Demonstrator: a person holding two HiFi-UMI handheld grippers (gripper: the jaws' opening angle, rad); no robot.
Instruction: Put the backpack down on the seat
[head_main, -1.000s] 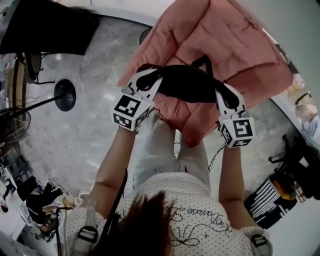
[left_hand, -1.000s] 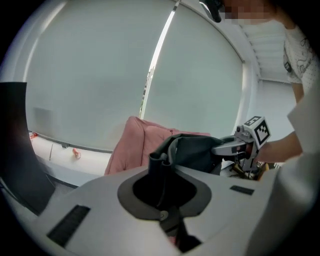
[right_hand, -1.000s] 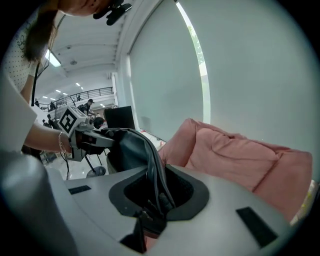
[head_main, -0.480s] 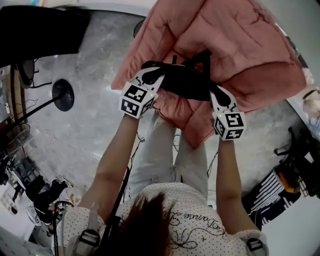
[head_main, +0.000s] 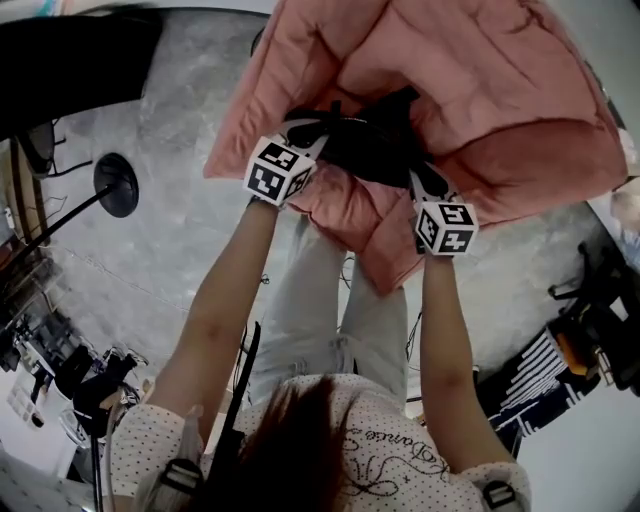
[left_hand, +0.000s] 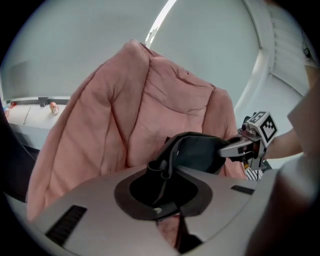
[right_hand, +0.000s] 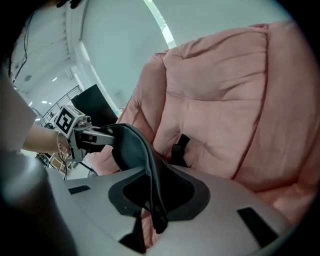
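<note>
Backpack strung between both claws, at the seat.
Left claw (left_hand: 161, 172): jaws opening, pads on black backpack (left_hand: 200, 152) fabric, a strap bunched in the gap. Right claw (right_hand: 150, 197): jaws opening as well, a black strap edge runs through the gap, pinched. The bag spans from one claw's tips to the other's, its body just ahead of both. The pink padded seat (head_main: 480, 90) lies right beyond the tips, its backrest rising behind the bag. Can't tell whether the bag touches the cushion. Each claw faces the other across the bag, and grey floor (head_main: 160, 200) lies off to the left claw's outer side.
</note>
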